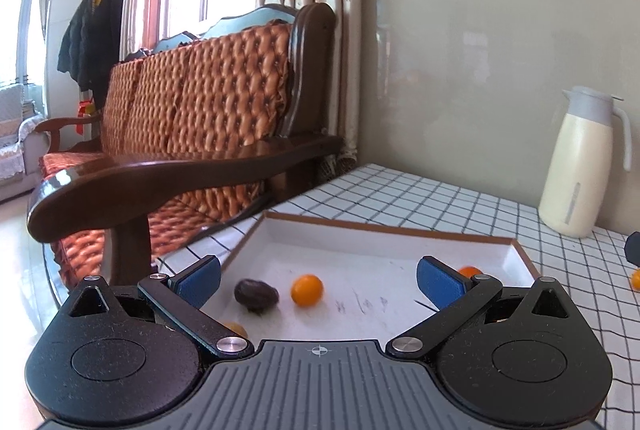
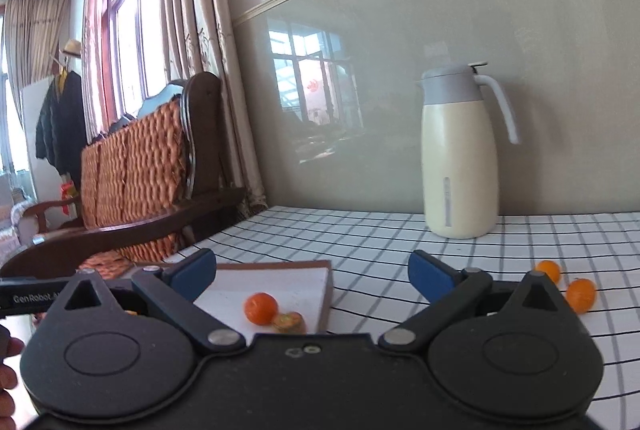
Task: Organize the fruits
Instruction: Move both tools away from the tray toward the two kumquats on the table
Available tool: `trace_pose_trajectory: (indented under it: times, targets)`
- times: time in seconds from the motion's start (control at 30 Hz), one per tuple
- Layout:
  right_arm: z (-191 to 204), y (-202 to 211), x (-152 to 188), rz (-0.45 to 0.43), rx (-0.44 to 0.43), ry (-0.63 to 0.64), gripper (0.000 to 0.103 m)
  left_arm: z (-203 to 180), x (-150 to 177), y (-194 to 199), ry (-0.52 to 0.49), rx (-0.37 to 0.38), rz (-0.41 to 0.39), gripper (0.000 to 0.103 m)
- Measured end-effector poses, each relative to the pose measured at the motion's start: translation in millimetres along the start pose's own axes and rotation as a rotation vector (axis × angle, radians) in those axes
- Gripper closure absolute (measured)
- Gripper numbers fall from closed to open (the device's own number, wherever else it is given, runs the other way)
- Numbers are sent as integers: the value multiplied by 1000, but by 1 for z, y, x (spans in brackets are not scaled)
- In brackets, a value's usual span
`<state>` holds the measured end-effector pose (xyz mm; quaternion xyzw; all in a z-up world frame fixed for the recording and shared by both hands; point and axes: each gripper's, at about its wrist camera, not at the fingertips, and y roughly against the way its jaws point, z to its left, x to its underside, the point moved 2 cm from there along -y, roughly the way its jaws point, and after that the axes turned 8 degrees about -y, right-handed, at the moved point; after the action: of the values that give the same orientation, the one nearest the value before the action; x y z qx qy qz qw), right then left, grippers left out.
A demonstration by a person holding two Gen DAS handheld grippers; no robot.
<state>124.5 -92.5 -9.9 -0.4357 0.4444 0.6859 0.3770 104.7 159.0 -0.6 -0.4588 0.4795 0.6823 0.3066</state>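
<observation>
Checked cloth covers the bench (image 2: 360, 230), where a white tray (image 1: 360, 254) near the sofa-side edge holds a dark fruit (image 1: 256, 294) and orange fruits (image 1: 307, 290). Both the left tool (image 1: 318, 280) and right tool (image 2: 312, 276) stand wide and empty. Judged step: collecting; next, the right tool must reach the two loose oranges (image 2: 581, 294) toward the jug (image 2: 460, 157).

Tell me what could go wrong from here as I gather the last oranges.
1. The two loose oranges on the checked cloth are round and may roll when nudged by open fingers.
2. The thermos jug stands behind them; a wide reach might bump it.
3. Fruit inside the shallow tray could roll if its rim gets knocked.
</observation>
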Motion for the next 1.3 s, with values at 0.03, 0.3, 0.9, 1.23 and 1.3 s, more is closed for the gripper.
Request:
trace_pose_trajectory:
  times: [0.03, 0.3, 0.9, 1.23, 1.3]
  targets:
    - [-2, 4, 1, -3, 6, 2, 6, -2, 3, 3, -2, 6, 2, 0]
    - [-20, 25, 1, -6, 42, 12, 6, -28, 14, 23, -39, 48, 7, 0]
    - [-88, 52, 3, 15, 214, 5, 11, -134, 19, 33, -162, 259, -23, 0]
    - [-135, 56, 9, 55, 329, -63, 35, -186, 18, 30, -209, 331, -20, 0]
    - [-142, 54, 10, 70, 347, -67, 39, -195, 17, 29, -214, 346, -21, 0]
